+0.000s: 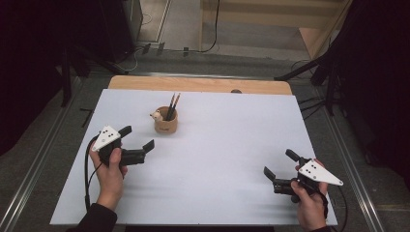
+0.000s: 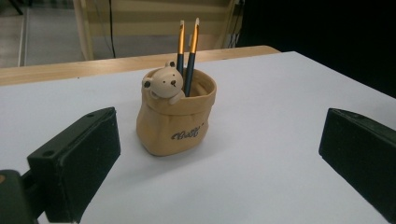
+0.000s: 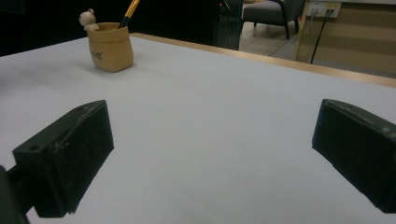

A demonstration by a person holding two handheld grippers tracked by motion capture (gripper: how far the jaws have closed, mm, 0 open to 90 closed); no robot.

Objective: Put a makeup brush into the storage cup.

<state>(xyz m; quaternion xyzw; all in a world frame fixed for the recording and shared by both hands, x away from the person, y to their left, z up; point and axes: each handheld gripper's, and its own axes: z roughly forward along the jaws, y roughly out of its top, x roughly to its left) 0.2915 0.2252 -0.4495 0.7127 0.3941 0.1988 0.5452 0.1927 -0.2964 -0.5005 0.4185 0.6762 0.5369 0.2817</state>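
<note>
Inspection from the high view finds the left tongs [image 1: 139, 137] spread wide and empty just short of the tan pen holder [image 1: 166, 122], which stands upright on the white surface [image 1: 232, 159] toward its far left with two pencils [image 1: 172, 106] in it, while the right tongs [image 1: 279, 165], likewise spread and empty, rest well apart near the front right corner. Left gripper view: holder [image 2: 176, 122] sits centred between the parted jaws, a bear figure [image 2: 164, 83] on its rim, dark script lettering on its front too small to read; judged step is the approach, and the next move calls for advancing and closing on the holder or a pencil. Right gripper view: holder [image 3: 110, 46] stands far off, jaws apart over bare surface.
</note>
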